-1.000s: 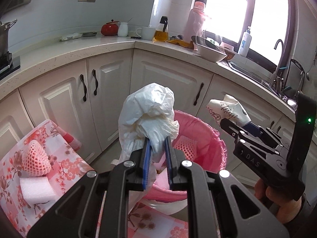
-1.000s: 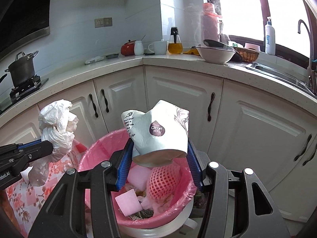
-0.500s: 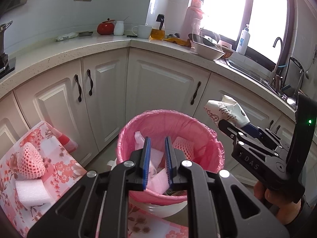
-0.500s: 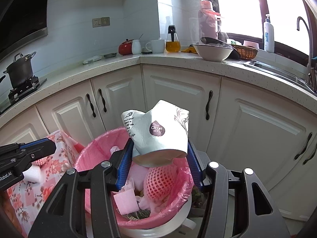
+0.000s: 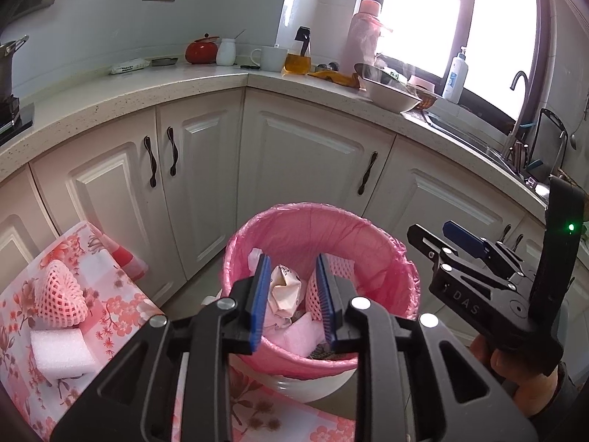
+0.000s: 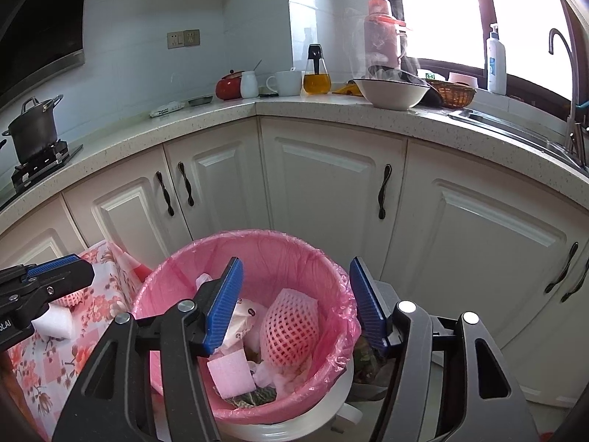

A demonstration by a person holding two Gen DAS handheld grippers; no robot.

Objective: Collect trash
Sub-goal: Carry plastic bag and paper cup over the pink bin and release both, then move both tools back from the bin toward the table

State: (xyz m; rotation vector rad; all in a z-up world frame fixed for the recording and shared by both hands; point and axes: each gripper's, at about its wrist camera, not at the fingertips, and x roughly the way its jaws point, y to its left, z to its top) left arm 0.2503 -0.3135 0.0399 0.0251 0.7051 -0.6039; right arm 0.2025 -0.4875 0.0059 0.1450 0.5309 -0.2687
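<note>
A bin with a pink liner (image 5: 368, 232) (image 6: 331, 269) stands on the floor before the white cabinets. My left gripper (image 5: 291, 269) hovers over its near rim, jaws opening with nothing between them. My right gripper (image 6: 294, 263) hangs over the bin too, jaws opening and empty; it shows at the right in the left wrist view (image 5: 429, 227). Inside the bin lie a white printed paper cup (image 6: 239, 322) (image 5: 283, 287), a pink foam net (image 6: 291, 324) and a pink foam piece (image 6: 230, 374). My left gripper (image 6: 59, 270) reaches in from the left edge of the right wrist view.
Left of the bin a table with a floral cloth (image 5: 121, 305) carries another pink foam net (image 5: 59, 300) and a white foam block (image 5: 60, 351). Cabinet doors (image 5: 305, 162) close in behind the bin. A person's hand (image 5: 530, 379) holds the right gripper.
The white plastic bag has left my left gripper and is out of view. The paper cup has dropped from my right gripper into the bin. Both pairs of jaws stand wider.
</note>
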